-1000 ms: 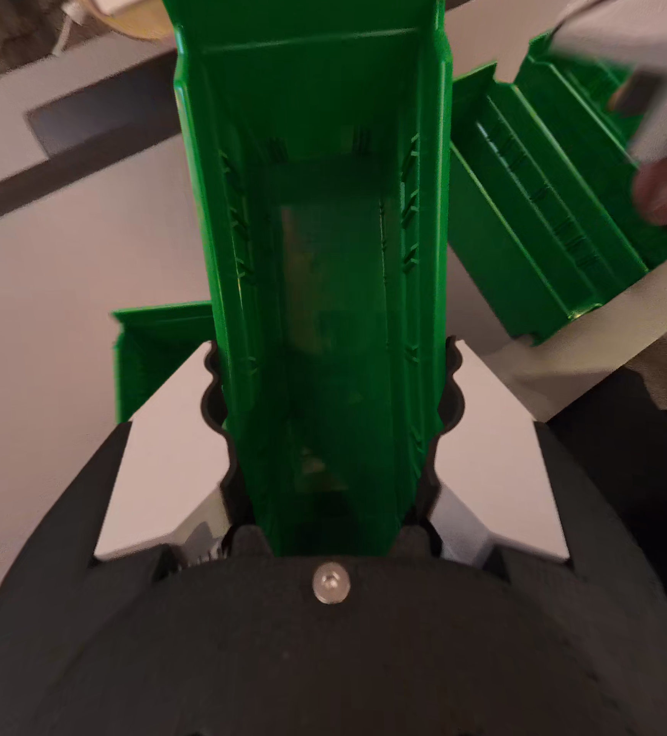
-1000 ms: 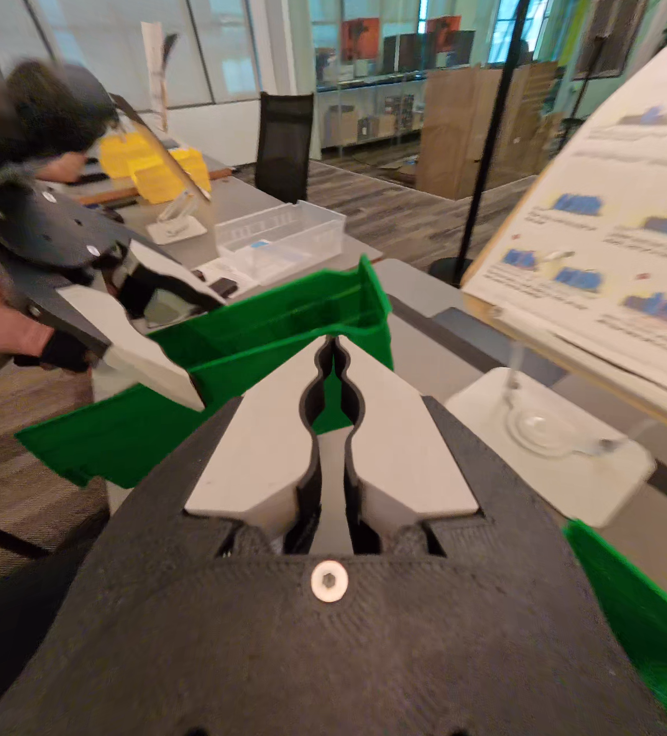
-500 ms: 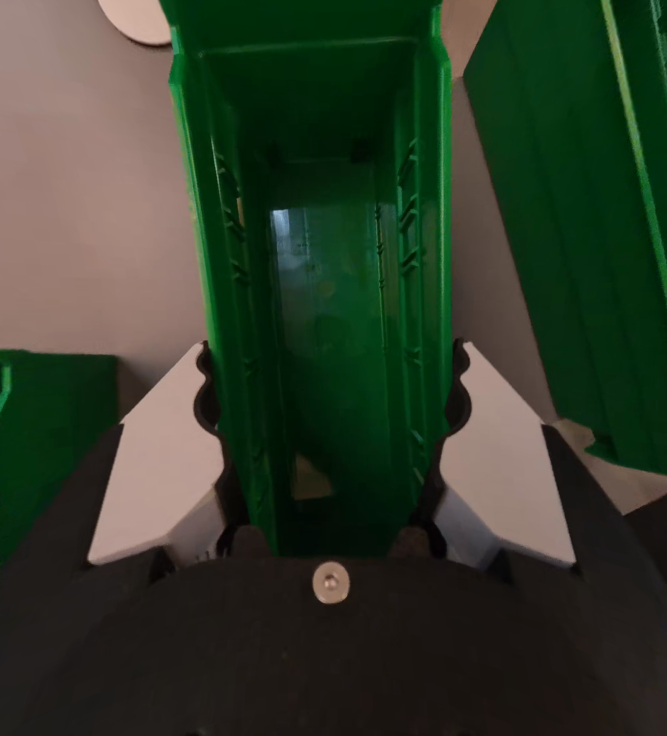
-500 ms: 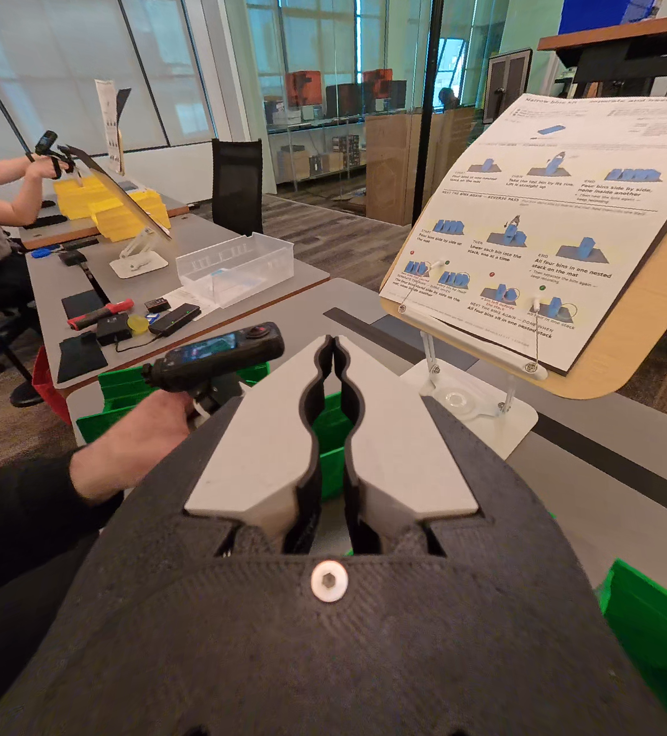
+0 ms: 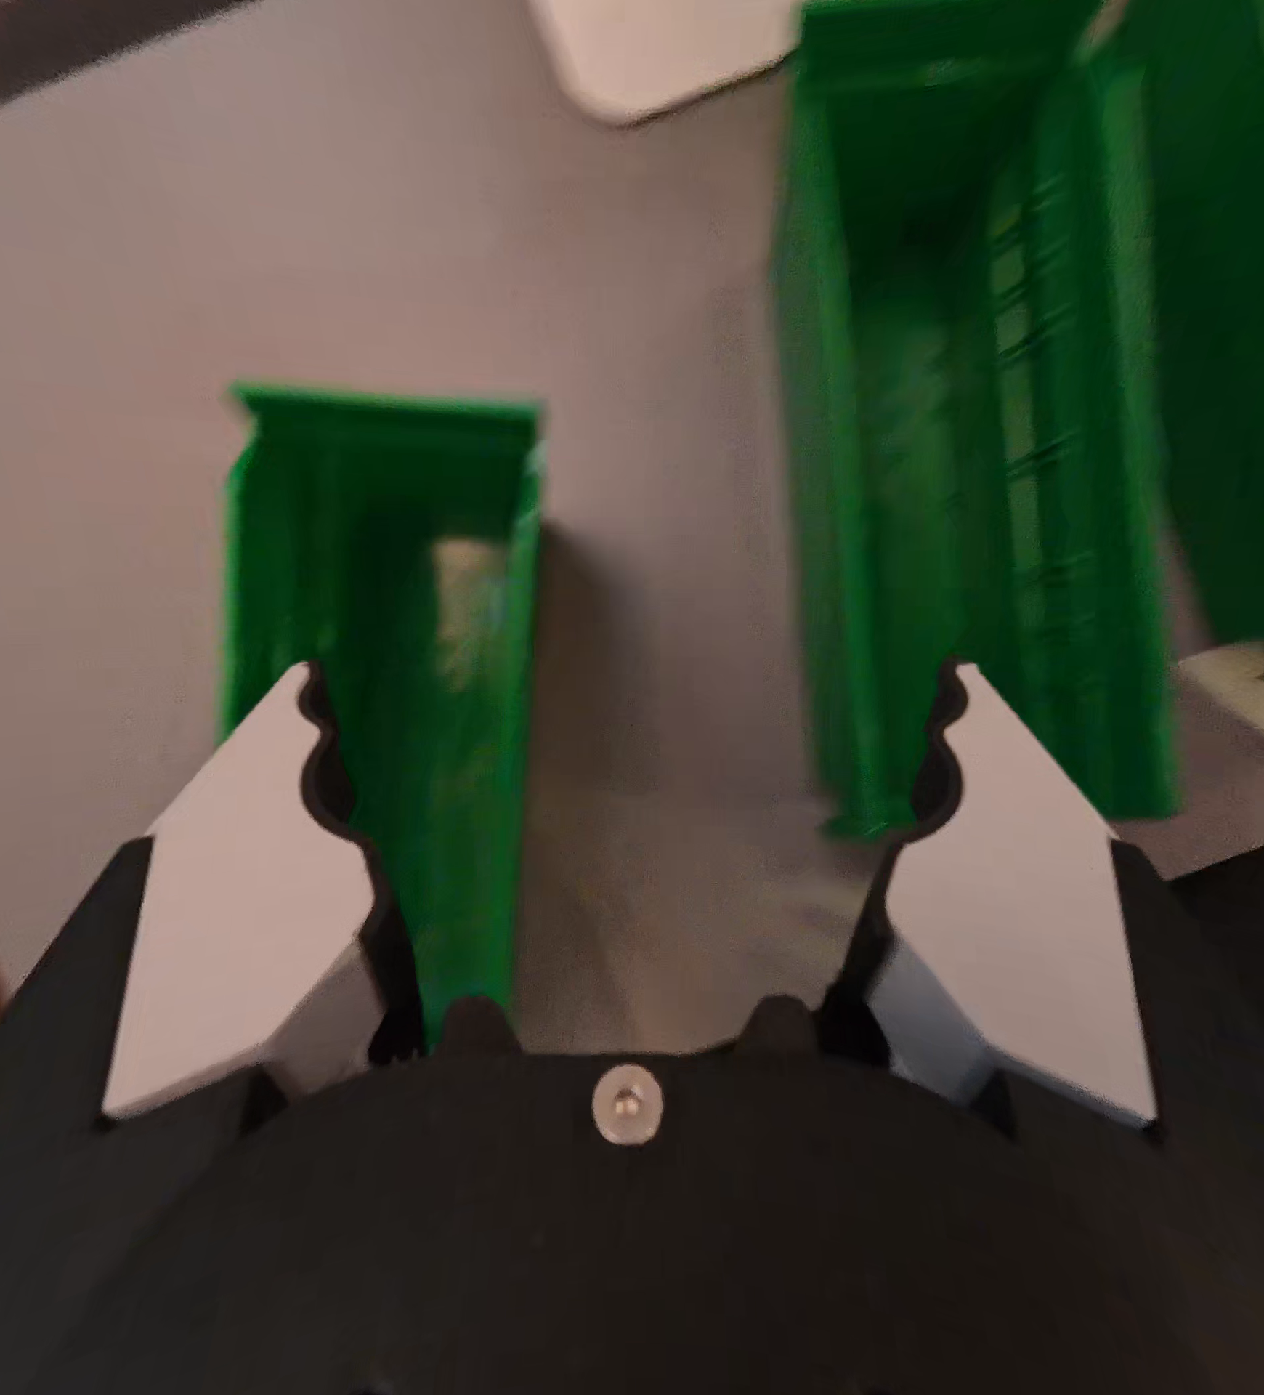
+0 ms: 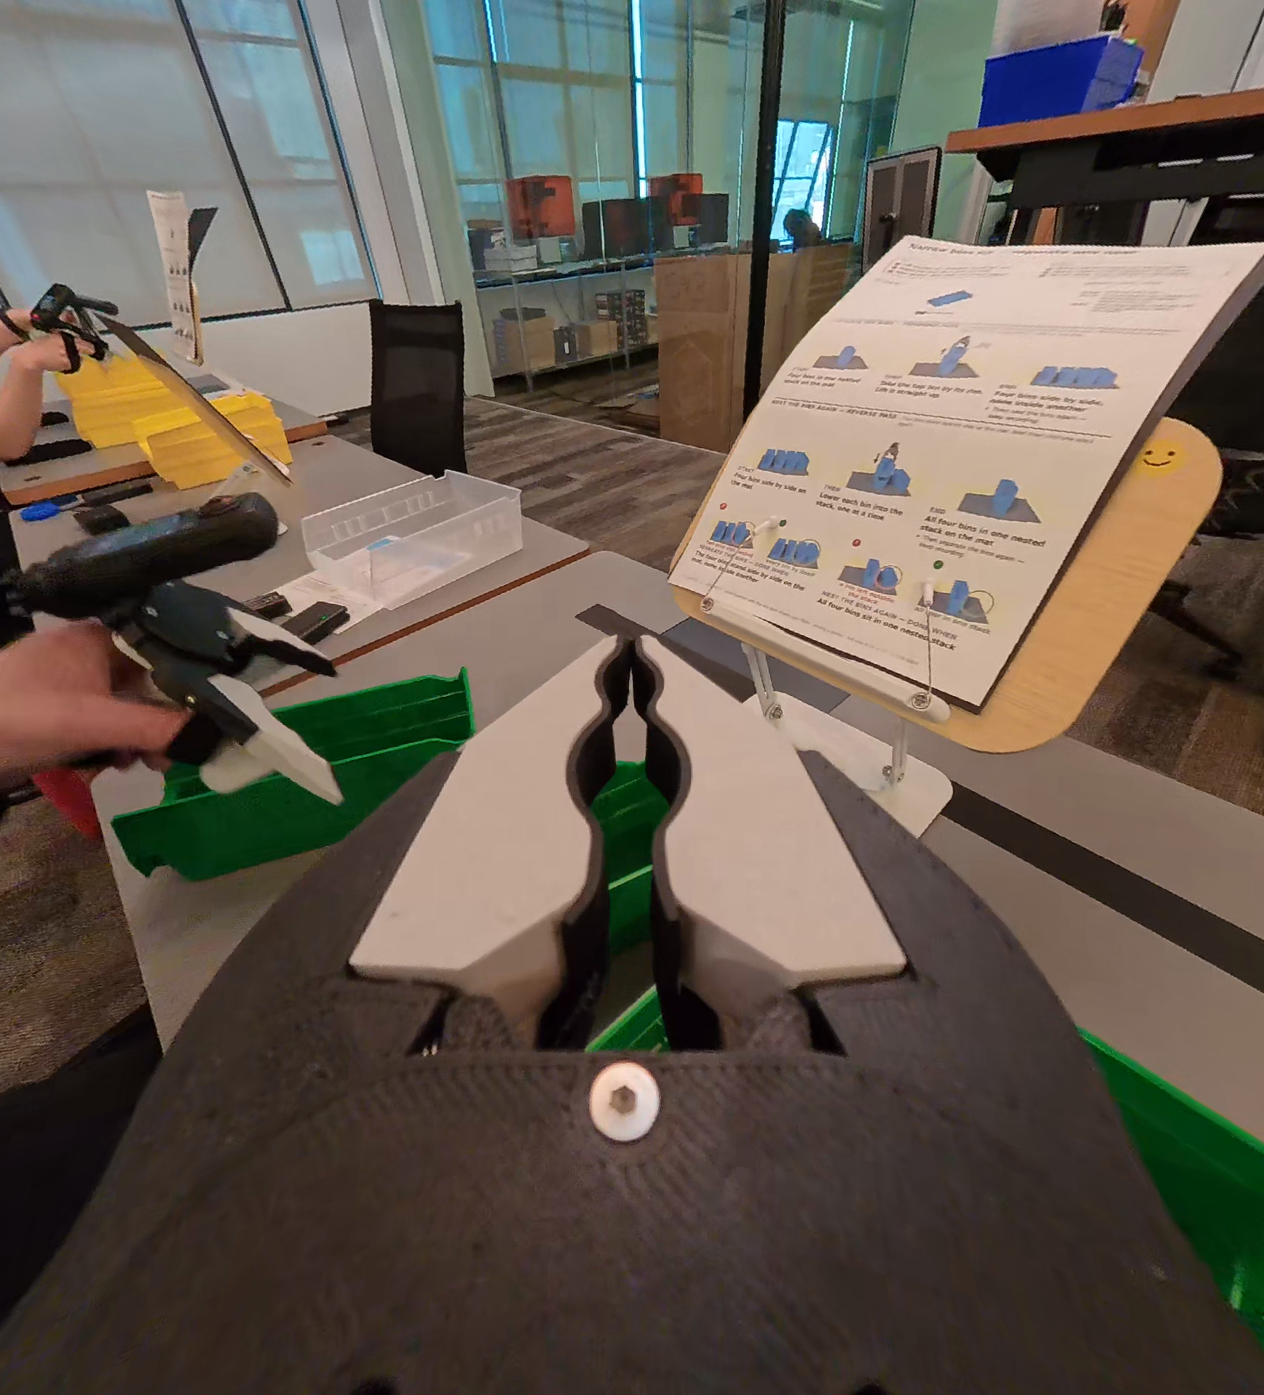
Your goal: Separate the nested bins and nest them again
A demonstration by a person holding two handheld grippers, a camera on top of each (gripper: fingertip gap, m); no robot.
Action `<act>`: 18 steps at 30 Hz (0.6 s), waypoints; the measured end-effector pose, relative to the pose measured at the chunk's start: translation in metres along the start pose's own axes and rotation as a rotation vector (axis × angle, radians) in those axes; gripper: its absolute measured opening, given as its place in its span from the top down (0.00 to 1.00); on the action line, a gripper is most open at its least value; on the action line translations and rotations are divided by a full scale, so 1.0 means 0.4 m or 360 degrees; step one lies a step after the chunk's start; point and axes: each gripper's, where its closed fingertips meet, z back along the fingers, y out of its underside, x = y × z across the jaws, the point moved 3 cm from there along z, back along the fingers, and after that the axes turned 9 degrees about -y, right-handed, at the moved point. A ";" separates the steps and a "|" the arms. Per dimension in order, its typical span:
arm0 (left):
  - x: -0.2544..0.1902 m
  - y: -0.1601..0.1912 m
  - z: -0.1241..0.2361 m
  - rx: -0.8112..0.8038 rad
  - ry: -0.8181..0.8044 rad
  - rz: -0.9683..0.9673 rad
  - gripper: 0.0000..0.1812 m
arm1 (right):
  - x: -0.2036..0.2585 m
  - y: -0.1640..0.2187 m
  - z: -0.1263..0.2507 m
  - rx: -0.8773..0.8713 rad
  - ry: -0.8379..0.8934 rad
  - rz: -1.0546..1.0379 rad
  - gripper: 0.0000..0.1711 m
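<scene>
Left gripper (image 5: 629,743) spread, empty, above green bins (image 5: 380,604)

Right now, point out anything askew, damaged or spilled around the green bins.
Nothing stands out. In the blurred left wrist view, two green bins lie apart on the grey table, no cracks or spills showing. The left gripper is open and empty; the right gripper is shut.

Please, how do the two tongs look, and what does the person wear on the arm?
Both tongs, left and right, have a black textured body, pale grey wedge fingers with wavy black inner pads, and one silver screw. A dark sleeve shows. No cables are visible.
</scene>
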 end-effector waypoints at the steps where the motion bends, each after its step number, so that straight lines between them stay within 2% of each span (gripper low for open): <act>1: 0.062 0.045 -0.003 0.0107 -0.0013 0.0007 0.16 | -0.006 0.001 0.003 0.0005 0.0001 -0.0008 1.00; 4: 0.214 0.190 -0.039 0.0410 -0.0126 0.0079 0.13 | -0.016 0.003 0.009 0.0026 -0.0005 -0.0031 1.00; 7: 0.265 0.279 -0.076 0.0559 -0.0155 0.0080 0.13 | -0.015 0.001 0.010 0.0034 -0.0013 -0.0033 1.00; 10: 0.233 0.303 -0.102 0.0633 0.0032 0.0196 0.19 | -0.012 0.006 0.005 0.0036 -0.0037 -0.0050 1.00; 14: 0.208 0.291 -0.107 0.0683 0.0004 0.0260 0.26 | -0.015 0.013 0.001 0.0050 -0.0040 -0.0055 1.00; 18: 0.174 0.255 -0.120 0.0662 0.0005 0.0376 0.27 | -0.024 0.017 0.001 0.0054 -0.0025 -0.0063 1.00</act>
